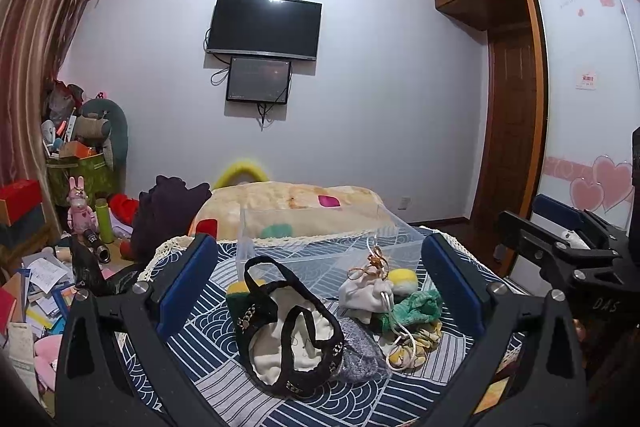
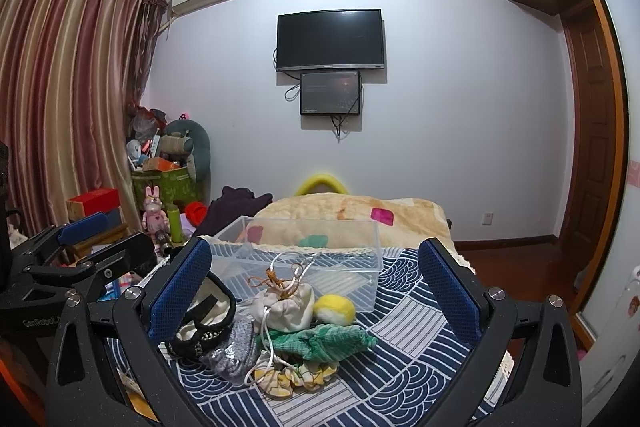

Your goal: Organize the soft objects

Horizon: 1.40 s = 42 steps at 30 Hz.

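hovering spread and empty, both the left gripper (image 1: 320, 279) and right gripper (image 2: 316, 287) face limp, light pieces; the white drawstring pouch (image 2: 286, 309) probably pinches best at its bunched neck.

Hidden and cut-off bits around my pile

My left tool's (image 1: 320, 275) arms run off the lower frame edge. The grey knit piece (image 1: 358, 351) lies partly under the black-trimmed bag (image 1: 292, 331); the yellow scrunchie (image 2: 292, 377) hides under the green cloth (image 2: 320, 341). My right tool (image 2: 316, 287) covers the bag's left side. The door sticker (image 1: 586, 80) at right is too small to read.
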Each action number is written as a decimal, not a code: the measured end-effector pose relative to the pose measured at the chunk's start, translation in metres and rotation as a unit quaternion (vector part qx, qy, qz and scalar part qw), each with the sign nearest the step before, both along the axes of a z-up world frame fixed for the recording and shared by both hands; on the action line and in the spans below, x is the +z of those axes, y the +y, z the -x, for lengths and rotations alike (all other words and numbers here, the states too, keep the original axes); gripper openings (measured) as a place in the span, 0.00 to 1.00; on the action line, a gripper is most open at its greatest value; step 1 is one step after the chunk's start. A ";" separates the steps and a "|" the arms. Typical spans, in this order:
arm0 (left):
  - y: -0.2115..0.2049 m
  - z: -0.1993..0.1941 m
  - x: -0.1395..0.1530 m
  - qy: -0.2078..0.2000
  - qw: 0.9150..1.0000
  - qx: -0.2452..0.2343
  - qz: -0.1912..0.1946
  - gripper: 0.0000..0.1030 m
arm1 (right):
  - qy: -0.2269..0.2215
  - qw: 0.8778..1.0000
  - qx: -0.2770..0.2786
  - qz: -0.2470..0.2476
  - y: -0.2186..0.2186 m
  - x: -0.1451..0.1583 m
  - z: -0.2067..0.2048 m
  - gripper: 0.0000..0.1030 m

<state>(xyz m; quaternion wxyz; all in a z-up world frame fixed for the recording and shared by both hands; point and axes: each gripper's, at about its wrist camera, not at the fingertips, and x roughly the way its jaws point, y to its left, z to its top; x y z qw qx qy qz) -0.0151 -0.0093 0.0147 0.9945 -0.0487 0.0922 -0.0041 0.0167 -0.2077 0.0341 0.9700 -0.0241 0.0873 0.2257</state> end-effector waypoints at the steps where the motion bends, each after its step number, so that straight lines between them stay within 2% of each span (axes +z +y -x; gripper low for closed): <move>1: 0.000 0.000 0.000 0.000 1.000 0.000 0.000 1.00 | 0.000 1.000 -0.001 0.000 0.000 0.000 0.000 1.00; 9: -0.001 -0.001 0.000 0.000 1.000 -0.003 0.002 1.00 | -0.002 1.000 0.002 -0.003 -0.001 -0.001 -0.001 1.00; 20: 0.012 -0.012 -0.012 0.022 1.000 0.000 0.022 1.00 | 0.028 0.999 0.015 -0.012 -0.005 -0.013 -0.015 1.00; 23: 0.019 -0.019 -0.018 0.033 0.999 0.005 0.038 0.91 | 0.047 0.998 0.020 -0.022 -0.008 -0.018 -0.020 1.00; 25: 0.023 -0.025 -0.023 0.047 0.998 0.011 0.038 0.83 | 0.063 0.997 0.023 -0.025 -0.009 -0.023 -0.025 0.93; 28: 0.029 -0.033 -0.033 0.066 0.997 0.021 0.040 0.82 | 0.088 0.996 0.026 -0.020 -0.007 -0.030 -0.033 0.83; 30: 0.033 -0.037 -0.041 0.078 0.996 0.024 0.044 0.81 | 0.103 0.994 0.028 -0.015 -0.006 -0.035 -0.038 0.80; 38: 0.050 -0.059 -0.078 0.137 0.989 0.032 0.049 0.73 | 0.141 0.990 0.025 0.001 -0.004 -0.052 -0.050 0.77; 42: 0.057 -0.069 -0.095 0.168 0.984 0.021 0.061 0.64 | 0.156 0.987 0.039 0.002 0.001 -0.054 -0.054 0.73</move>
